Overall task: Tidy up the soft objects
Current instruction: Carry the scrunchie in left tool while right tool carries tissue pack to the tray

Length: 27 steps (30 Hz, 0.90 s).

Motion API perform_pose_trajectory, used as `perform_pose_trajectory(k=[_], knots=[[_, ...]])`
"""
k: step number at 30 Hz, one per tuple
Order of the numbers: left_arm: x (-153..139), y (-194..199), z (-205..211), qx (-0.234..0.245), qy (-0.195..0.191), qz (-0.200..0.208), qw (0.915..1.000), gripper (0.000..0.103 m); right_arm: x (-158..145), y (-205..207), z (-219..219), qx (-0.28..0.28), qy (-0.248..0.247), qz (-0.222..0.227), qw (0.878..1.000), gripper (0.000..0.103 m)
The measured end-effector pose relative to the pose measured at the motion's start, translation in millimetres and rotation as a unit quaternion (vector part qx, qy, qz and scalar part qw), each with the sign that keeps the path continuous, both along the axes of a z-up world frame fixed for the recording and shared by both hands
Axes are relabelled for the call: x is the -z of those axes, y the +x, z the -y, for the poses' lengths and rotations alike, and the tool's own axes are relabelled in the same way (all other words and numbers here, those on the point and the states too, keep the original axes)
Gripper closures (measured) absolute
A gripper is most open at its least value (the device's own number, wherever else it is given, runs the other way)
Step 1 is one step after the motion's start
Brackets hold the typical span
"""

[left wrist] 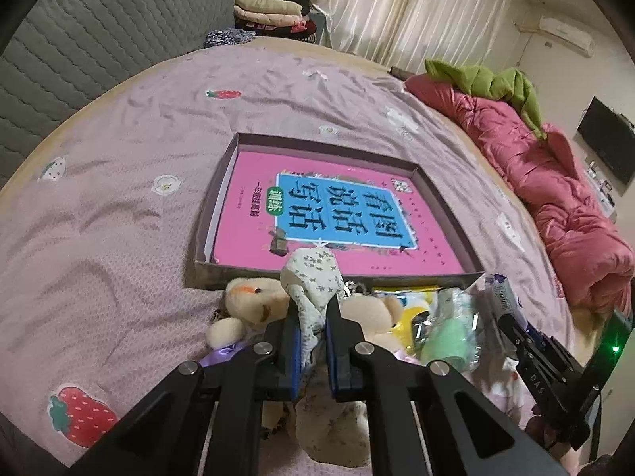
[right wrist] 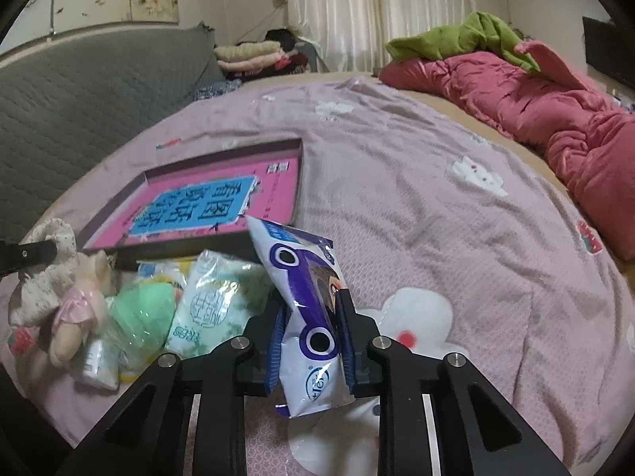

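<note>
Jaws of the left gripper (left wrist: 313,305) pinch a limp floral-cloth plush toy (left wrist: 313,273); the right gripper (right wrist: 311,309) clamps a light, slippery purple-and-white plastic tissue pack (right wrist: 307,289) mid-body.

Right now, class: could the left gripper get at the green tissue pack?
Probably not: the left gripper is shut on a floral cloth toy, and the green tissue pack lies under clutter.

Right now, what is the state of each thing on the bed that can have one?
Left tool: shut on floral plush ear.
Right tool: shut on tissue pack, lifted.
Shallow box: open, pink book flat inside.
Red quilt: bunched.
</note>
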<state>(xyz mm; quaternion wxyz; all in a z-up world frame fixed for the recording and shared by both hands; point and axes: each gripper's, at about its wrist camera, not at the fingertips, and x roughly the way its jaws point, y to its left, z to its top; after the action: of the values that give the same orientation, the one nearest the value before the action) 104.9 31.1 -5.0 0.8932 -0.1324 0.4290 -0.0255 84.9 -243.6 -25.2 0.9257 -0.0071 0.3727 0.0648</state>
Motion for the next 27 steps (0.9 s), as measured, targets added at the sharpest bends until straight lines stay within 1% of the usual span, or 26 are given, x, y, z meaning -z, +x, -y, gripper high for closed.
perform_pose_trajectory(k=[4, 6, 14, 17, 20, 27], knots=[[-9.1, -3.2, -2.5, 0.000, -0.013, 0.012, 0.9998, 0.093, -10.0, -5.6, -0.5, -0.003, 0.004, 0.017, 1.000, 0.080], [-14.7, -4.9, -4.2, -0.003, -0.016, 0.020, 0.9997, 0.093, -17.5, -10.2, -4.4, -0.012, -0.001, 0.033, 0.999, 0.080], [-29.9, -8.7, -6.7, -0.010, -0.019, 0.041, 0.9989, 0.093, -36.1, -20.0, -24.1, -0.047, -0.020, 0.072, 0.996, 0.080], [-32.7, -7.5, -6.1, -0.010, -0.013, 0.047, 0.9988, 0.093, -45.6, -15.7, -36.8, -0.064, -0.039, 0.096, 0.993, 0.080], [-31.8, -5.1, -7.1, -0.010, -0.014, 0.046, 0.9988, 0.093, -51.2, -9.3, -50.6, -0.079, -0.047, 0.112, 0.989, 0.080], [-28.8, 4.0, -12.0, -0.018, -0.014, 0.047, 0.9986, 0.093, -51.5, 5.0, -75.1, -0.107, -0.062, 0.131, 0.984, 0.081]])
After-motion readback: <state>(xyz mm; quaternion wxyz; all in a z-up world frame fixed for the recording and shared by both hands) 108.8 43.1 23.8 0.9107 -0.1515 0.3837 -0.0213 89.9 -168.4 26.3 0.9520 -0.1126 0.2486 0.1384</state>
